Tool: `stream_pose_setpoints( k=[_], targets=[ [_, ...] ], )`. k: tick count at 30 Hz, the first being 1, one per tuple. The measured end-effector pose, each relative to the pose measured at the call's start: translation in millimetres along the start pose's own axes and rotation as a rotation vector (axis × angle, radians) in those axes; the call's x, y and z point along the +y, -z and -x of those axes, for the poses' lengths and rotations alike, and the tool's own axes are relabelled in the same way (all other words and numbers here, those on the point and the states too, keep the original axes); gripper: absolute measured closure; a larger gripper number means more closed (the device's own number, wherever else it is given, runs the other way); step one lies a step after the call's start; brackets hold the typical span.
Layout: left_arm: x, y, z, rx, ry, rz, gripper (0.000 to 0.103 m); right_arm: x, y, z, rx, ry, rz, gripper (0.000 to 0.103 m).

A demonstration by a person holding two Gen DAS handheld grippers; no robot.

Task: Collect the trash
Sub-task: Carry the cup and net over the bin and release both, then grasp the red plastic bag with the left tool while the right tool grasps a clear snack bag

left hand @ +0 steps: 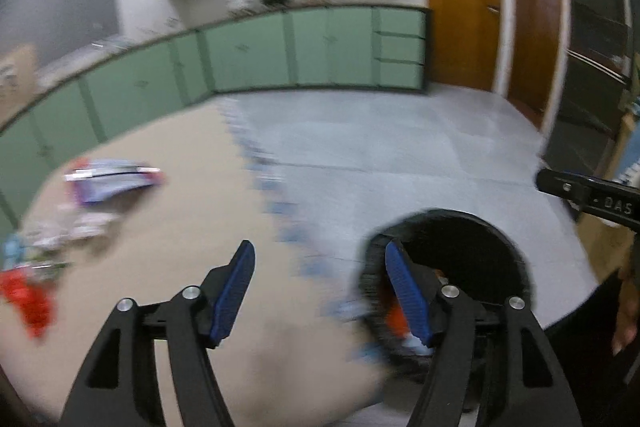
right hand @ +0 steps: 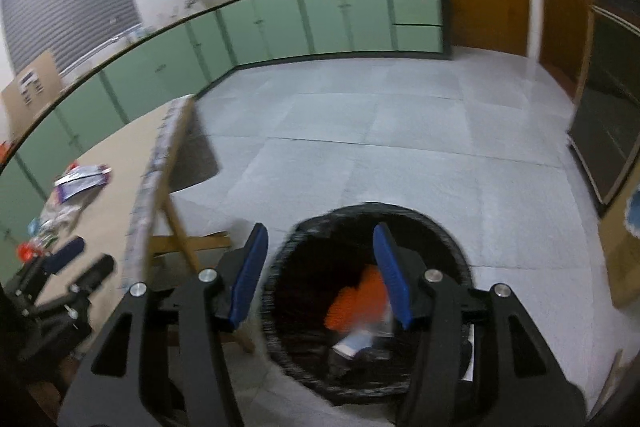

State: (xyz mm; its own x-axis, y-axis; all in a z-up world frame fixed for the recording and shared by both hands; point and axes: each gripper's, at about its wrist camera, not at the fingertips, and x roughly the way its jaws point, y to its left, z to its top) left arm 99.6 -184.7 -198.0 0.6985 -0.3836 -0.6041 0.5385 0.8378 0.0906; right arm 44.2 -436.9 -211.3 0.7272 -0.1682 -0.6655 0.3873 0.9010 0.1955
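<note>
Right tool [right hand: 318,267] angled down over bin [right hand: 280,267], spread, empty.

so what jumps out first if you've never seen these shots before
The black round trash bin on the grey floor beside the table, with an orange wrapper and other scraps already inside it. Next, the open blue-padded right gripper hanging above that bin with nothing between its pads. On the tan table, a purple and white packet and a red wrapper lie among uncollected litter.
</note>
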Motion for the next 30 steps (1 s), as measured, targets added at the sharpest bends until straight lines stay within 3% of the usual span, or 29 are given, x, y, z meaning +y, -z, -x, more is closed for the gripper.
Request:
stream_pose_setpoints(
  k=[9,14,19,30],
  targets=[
    [154.0,31.3,71.9,-0.067,-0.344,0.190,0.034,144.7,2.5,-18.6,0.050,-0.243,0.172,0.048],
    [208.3,52.4,72.9,-0.037,-0.432,0.282,0.034,213.5,-0.1,-24.2,0.060,-0.336,0.234,0.048],
    [234.0,70.5,57.8,0.001,-0.446,0.338,0.034,263.2,-0.2,-27.5,0.065,-0.395,0.300,0.048],
    [255.7,83.0,16.3,0.067,-0.419,0.353,0.037,301.7,5.9,-53.1,0.096,-0.408,0.335,0.048]
  ],
)
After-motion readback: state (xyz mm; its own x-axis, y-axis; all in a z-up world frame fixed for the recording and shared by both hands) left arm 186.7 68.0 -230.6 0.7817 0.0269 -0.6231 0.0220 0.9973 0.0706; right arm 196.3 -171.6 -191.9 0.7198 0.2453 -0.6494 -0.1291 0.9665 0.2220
